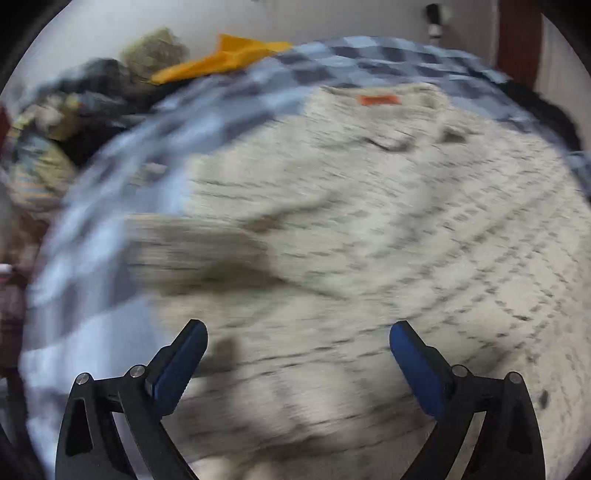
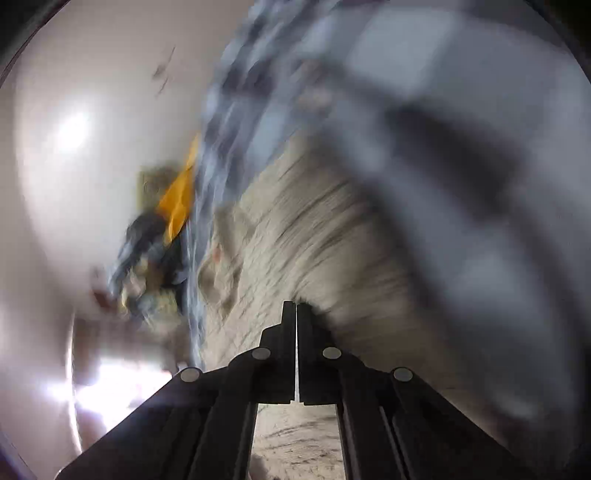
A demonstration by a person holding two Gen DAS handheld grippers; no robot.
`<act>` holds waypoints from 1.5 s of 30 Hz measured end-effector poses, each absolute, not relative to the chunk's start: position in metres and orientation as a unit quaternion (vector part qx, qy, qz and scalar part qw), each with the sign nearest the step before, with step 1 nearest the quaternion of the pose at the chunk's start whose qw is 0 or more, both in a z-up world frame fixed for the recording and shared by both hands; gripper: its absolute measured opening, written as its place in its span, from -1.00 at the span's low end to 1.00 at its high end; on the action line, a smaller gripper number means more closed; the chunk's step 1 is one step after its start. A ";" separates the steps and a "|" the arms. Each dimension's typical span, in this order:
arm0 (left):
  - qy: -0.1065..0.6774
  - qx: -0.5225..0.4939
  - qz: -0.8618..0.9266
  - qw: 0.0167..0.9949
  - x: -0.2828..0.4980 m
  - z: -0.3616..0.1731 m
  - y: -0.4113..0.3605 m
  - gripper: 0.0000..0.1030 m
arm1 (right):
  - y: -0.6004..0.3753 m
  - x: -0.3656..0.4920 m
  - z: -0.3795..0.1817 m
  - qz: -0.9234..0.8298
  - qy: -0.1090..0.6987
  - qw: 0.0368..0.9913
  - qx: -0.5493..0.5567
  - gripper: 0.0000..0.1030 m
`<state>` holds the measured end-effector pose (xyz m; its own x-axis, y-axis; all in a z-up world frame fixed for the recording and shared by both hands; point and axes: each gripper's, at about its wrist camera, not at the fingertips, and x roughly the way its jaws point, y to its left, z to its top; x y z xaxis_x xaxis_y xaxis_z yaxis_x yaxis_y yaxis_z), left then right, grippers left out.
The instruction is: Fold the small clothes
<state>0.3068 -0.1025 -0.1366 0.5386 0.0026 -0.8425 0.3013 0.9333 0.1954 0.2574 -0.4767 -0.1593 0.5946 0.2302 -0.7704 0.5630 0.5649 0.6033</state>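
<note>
A cream garment with thin dark dashed lines and a small orange label lies spread on a blue checked bedsheet. My left gripper hovers over its near edge, wide open and empty. In the right wrist view, strongly blurred and tilted, my right gripper has its jaws together, with the cream garment bunched right at the fingertips; it seems pinched there. The checked sheet streaks past above and to the right.
A pile of other clothes lies at the sheet's far left, with an orange piece and an olive piece against the white wall. The pile also shows in the right wrist view. A brown post stands at far right.
</note>
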 end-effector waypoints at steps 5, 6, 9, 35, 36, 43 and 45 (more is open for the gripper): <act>0.417 0.145 -0.074 0.894 0.268 -0.072 -0.060 0.97 | -0.470 0.210 -0.116 -0.161 0.411 0.779 0.445 -0.65; 0.415 0.135 -0.070 0.897 0.256 -0.059 -0.049 0.98 | -0.467 0.206 -0.111 -0.154 0.399 0.774 0.467 -0.52; 0.408 0.099 -0.076 0.905 0.215 -0.028 -0.015 0.99 | -0.441 0.178 -0.079 -0.154 0.375 0.775 0.485 0.10; 0.600 0.023 -0.102 0.793 0.057 -0.061 0.054 1.00 | -0.354 -0.001 -0.039 -0.039 0.640 0.749 0.170 0.62; 0.609 0.024 -0.105 0.786 0.058 -0.068 0.052 1.00 | -0.353 0.002 -0.062 -0.052 0.649 0.741 0.165 0.62; 0.676 0.031 -0.129 0.725 0.061 -0.106 0.038 1.00 | -0.364 0.017 -0.131 -0.051 0.701 0.685 0.193 0.62; 0.686 0.025 -0.125 0.716 0.061 -0.112 0.040 1.00 | -0.371 0.021 -0.139 -0.051 0.708 0.673 0.207 0.62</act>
<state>0.0613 0.0404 -0.1118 0.0276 -0.1452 -0.9890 0.2128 0.9676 -0.1361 0.0211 -0.3710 -0.1387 -0.0090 0.2245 -0.9744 0.3610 0.9095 0.2062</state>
